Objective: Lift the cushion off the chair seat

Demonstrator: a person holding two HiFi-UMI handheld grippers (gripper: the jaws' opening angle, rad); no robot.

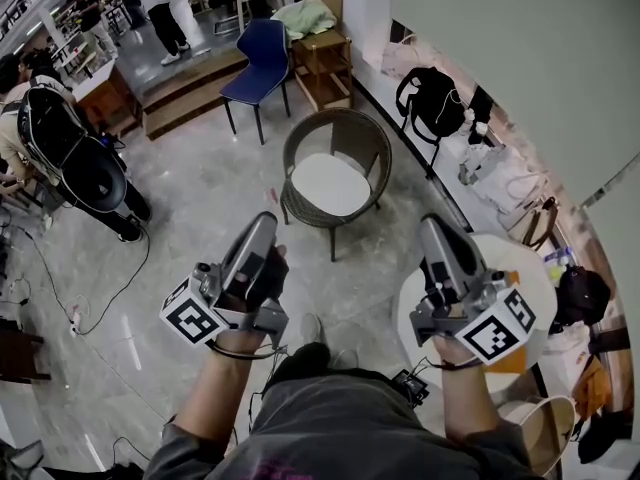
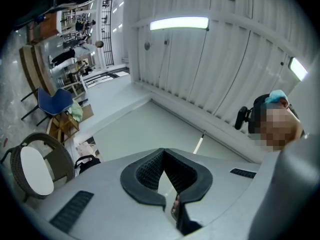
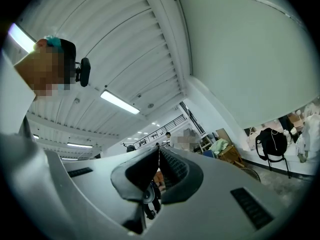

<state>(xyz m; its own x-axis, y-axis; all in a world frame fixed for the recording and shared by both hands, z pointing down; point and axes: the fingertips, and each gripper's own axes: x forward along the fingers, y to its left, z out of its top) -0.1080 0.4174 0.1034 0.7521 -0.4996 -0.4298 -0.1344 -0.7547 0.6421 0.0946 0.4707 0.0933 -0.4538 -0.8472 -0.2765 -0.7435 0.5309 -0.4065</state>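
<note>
I held the left gripper (image 1: 262, 230) and right gripper (image 1: 432, 230) empty, jaws together, short of the cushion (image 1: 329, 184) on the chair (image 1: 300, 143) seat.

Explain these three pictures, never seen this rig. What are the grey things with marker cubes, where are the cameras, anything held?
No robot here: a person carries two hand-held two-jaw grippers. The head view looks down from the person's head at the left gripper and right gripper; the marker cubes are part of them. The other two pictures come from a camera riding on each gripper, looking along its jaws. Both pairs of jaws are shut, nothing between them. Ahead stands a wicker chair with a white cushion on its seat, untouched. A blue chair stands beyond it.
</note>
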